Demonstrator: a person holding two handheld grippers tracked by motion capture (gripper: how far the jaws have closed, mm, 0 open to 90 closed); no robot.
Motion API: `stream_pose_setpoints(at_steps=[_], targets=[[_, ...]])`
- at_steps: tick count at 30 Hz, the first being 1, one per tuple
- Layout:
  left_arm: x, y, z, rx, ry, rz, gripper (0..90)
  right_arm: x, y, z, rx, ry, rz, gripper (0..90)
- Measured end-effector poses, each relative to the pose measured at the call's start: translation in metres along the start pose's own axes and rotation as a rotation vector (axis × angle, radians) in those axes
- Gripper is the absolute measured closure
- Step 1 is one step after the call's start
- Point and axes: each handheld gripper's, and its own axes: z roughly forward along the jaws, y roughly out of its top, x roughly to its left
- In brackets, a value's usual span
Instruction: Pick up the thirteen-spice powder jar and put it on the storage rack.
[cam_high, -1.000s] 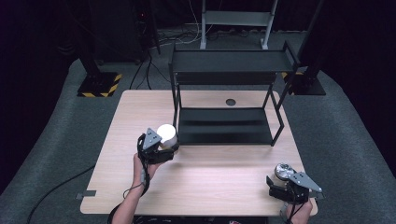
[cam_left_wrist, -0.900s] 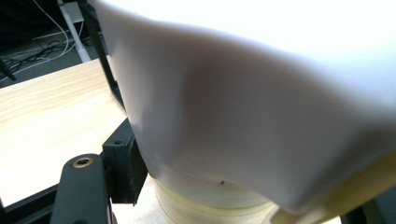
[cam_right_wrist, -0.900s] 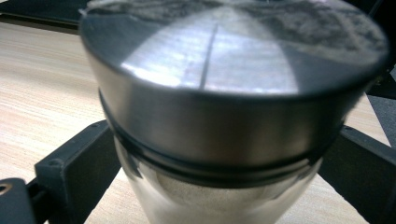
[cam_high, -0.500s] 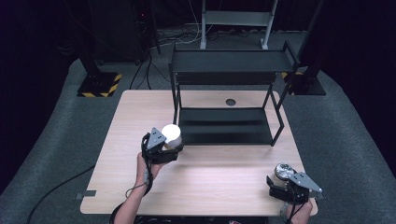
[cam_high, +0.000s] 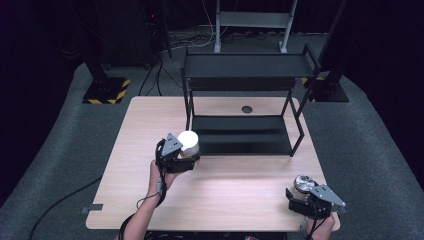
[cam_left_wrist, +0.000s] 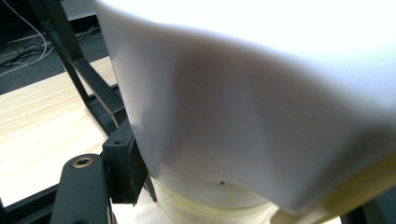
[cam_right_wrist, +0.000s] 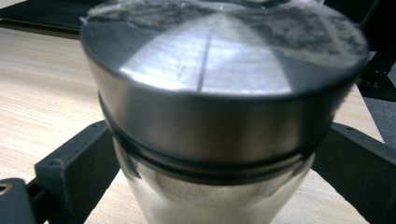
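Observation:
A container with a white cap (cam_high: 189, 141) and a pale yellowish body sits in my left gripper (cam_high: 184, 156), whose jaws are shut on it. It is held just off the front left corner of the black rack (cam_high: 240, 134). In the left gripper view the white cap (cam_left_wrist: 243, 88) looms close, with one black finger (cam_left_wrist: 122, 169) pressed against its side. At the table's front right corner my right gripper (cam_high: 303, 192) is shut on a glass jar with a brushed metal lid (cam_high: 302, 183). In the right gripper view the jar's lid (cam_right_wrist: 219, 70) sits between both black fingers (cam_right_wrist: 77, 161).
The two-tier black rack stands at the back middle of the wooden table (cam_high: 235, 190), its top shelf (cam_high: 247, 66) above the lower one. A round hole (cam_high: 246, 109) lies in the tabletop behind the rack. Dark stands and cables are on the floor beyond.
My left gripper has drifted a little to the right with the white-capped container, closer to the rack's front left corner. The right gripper and its jar have stayed put.

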Motion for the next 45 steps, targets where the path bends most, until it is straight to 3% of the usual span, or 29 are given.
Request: stream_pose_setpoints(at_steps=[7,18,45], targets=[[0.000,0.001,0.005,0.002,-0.012,0.015,30.2,0.001,-0.001,0.000,-0.004,-0.001,-0.005,1.1],[0.005,0.005,0.018,-0.003,-0.043,-0.014,30.2,0.001,0.001,0.000,0.005,-0.003,-0.001,1.1],[0.015,0.038,0.027,-0.003,-0.057,0.013,30.2,-0.001,0.002,0.001,0.010,0.004,-0.002,1.1]])
